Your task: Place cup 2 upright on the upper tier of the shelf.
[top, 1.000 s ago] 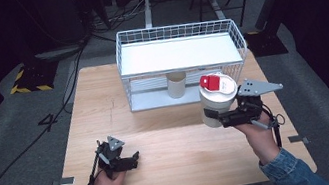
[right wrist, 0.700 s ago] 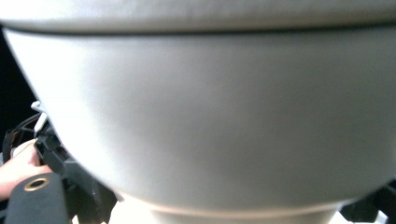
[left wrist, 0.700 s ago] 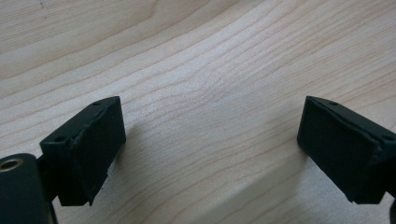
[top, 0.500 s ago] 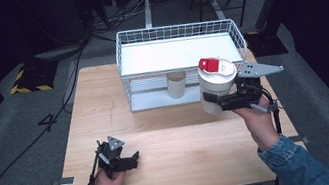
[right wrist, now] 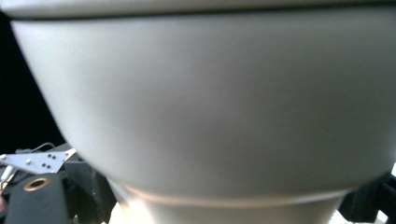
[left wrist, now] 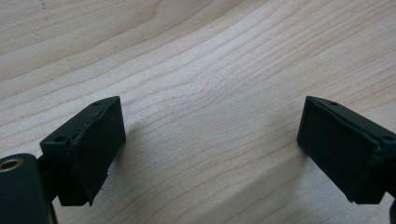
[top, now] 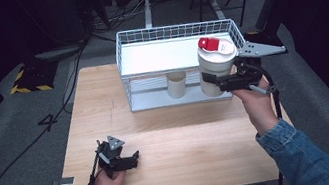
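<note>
A white tub with a red lid flap [top: 215, 63] hangs in the air at the right front corner of the white wire rack [top: 143, 37], level with its upper shelf. My right gripper [top: 221, 82] is shut on the tub's lower body. The tub's pale wall [right wrist: 210, 93] looms close in the right gripper view. A small cream cup [top: 176, 84] stands on the rack's lower shelf. My left gripper [top: 126, 161] rests on the wooden table [top: 180, 135] near the front left, open, with bare wood between its pads [left wrist: 88, 149].
The wire rack stands at the table's far middle, with a white upper shelf and a lower shelf. Dark floor, cables and a yellow-black striped block [top: 28, 79] lie beyond the table's left side.
My right gripper has lifted the tub up and away from me, from the table in front of the rack to the rack's top right corner. The left gripper has stayed put.
</note>
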### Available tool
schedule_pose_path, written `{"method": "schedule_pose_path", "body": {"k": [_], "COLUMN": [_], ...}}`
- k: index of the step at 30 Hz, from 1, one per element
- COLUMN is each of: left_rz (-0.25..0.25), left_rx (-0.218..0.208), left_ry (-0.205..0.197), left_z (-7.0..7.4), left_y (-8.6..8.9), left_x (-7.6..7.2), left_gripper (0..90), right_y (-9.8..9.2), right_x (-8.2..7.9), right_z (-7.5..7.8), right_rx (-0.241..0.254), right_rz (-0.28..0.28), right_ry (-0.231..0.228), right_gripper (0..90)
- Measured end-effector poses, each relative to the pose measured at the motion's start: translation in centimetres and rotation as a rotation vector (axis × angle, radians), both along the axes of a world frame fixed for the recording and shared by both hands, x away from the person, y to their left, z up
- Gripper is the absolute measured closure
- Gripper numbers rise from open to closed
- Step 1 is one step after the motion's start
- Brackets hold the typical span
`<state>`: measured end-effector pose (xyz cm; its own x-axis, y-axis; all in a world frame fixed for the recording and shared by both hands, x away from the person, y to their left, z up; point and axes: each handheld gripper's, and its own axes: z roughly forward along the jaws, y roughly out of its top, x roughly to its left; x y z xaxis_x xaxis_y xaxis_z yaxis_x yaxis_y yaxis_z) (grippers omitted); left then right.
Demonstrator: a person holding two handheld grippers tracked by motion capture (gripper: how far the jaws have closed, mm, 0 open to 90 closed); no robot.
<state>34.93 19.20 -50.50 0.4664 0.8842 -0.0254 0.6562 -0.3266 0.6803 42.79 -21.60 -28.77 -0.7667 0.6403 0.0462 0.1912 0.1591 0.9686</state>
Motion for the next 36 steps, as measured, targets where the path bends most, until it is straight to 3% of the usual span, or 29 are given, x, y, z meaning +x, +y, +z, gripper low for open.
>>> {"method": "schedule_pose_path", "body": {"k": [9, 18, 36], "left_rz": [0.007, 0.011, 0.019], "left_rx": [0.001, 0.0, 0.001], "left_ry": [-0.001, -0.003, -0.002], "left_z": [0.0, 0.0, 0.0], "left_y": [0.0, 0.0, -0.1], "left_x": [0.2, 0.1, -0.1], "left_gripper": [9.0, 9.0, 9.2], "right_y": [0.6, 1.5, 2.5], "right_x": [2.1, 4.5, 9.8], "right_z": [1.6, 2.6, 2.8], "right_rx": [-0.002, -0.014, 0.004], "right_rz": [-0.031, -0.065, -0.136], "right_ry": [0.01, -0.011, -0.017], "right_gripper": [13.5, 13.5, 13.5]}}
